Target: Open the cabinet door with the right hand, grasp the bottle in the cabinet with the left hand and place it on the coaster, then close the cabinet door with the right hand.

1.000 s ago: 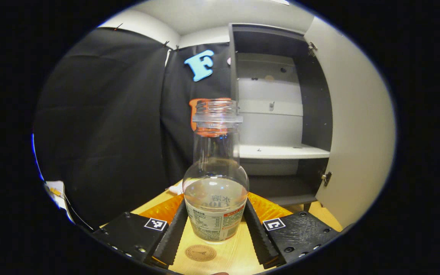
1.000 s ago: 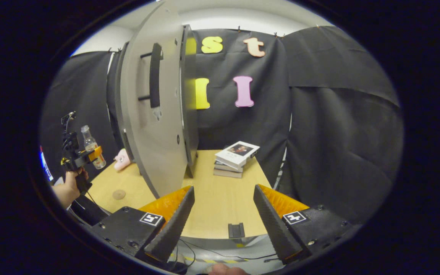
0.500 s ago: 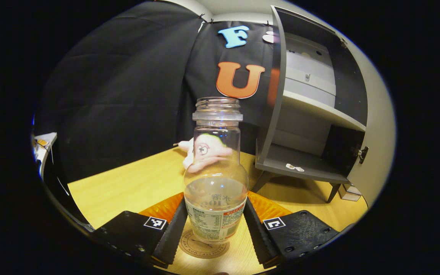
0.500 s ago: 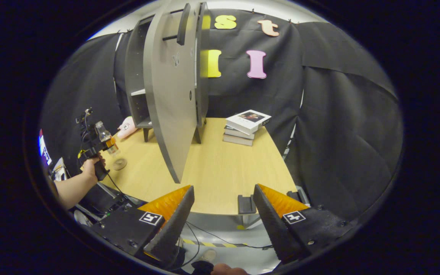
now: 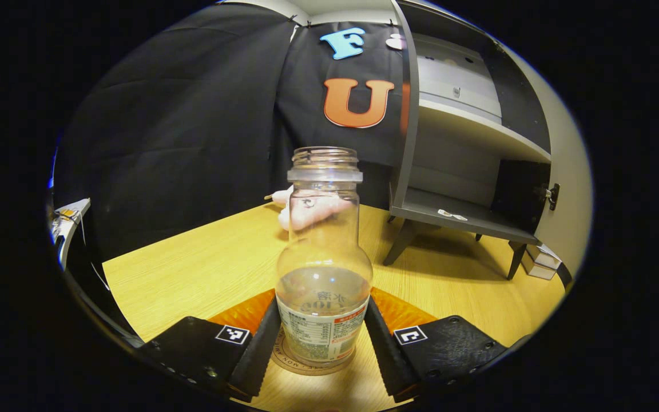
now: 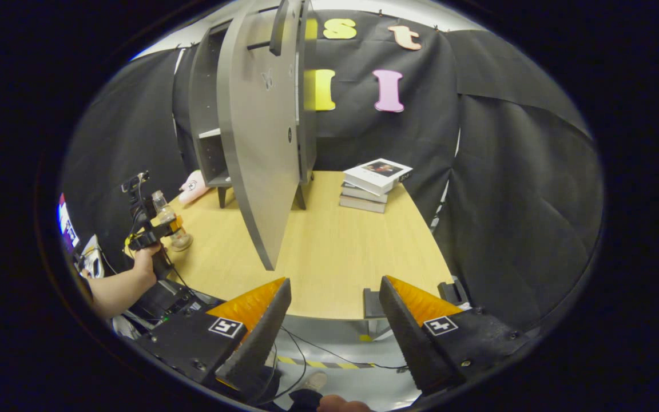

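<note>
A clear, capless bottle with a little liquid and a paper label stands between the fingers of my left gripper, which is shut on it. Its base rests on the round brown coaster on the wooden table. The grey cabinet stands to the right with its door swung wide. In the right gripper view the bottle, the coaster and the left gripper sit at the far left, held by a hand. My right gripper hangs open off the table's front edge, holding nothing.
A pink plush toy lies behind the bottle near the cabinet's left leg. A stack of books sits at the table's back right. A small black bracket is at the table's front edge; cables and floor lie below.
The left gripper has lowered the bottle from in front of the cabinet down onto the coaster. The right gripper has pulled back and away from the door, toward the table's front edge.
</note>
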The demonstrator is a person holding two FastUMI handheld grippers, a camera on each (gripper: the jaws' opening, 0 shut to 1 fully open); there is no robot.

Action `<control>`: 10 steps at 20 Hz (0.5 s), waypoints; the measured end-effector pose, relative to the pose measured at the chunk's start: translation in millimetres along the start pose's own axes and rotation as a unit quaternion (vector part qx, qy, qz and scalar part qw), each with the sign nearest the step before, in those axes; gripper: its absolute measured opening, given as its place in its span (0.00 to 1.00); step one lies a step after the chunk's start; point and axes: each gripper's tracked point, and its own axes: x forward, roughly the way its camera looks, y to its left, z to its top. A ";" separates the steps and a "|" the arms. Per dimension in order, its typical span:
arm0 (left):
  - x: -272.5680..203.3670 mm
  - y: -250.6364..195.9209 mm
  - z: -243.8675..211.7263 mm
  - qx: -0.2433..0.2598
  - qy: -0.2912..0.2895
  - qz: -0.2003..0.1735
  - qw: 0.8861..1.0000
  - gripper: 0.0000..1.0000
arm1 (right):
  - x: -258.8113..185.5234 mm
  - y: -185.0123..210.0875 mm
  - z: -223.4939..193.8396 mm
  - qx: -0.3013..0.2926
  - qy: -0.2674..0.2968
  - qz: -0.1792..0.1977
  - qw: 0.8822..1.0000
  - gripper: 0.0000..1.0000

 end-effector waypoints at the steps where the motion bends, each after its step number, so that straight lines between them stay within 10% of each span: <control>1: -0.9 -0.6 -1.3 0.005 -0.003 0.002 1.000 0.77 | 0.6 0.7 -0.8 -0.003 0.002 0.006 1.000 1.00; 10: -12.2 0.7 -24.9 0.000 0.013 0.011 1.000 0.82 | 3.6 -6.3 3.6 -0.002 -0.003 0.015 1.000 1.00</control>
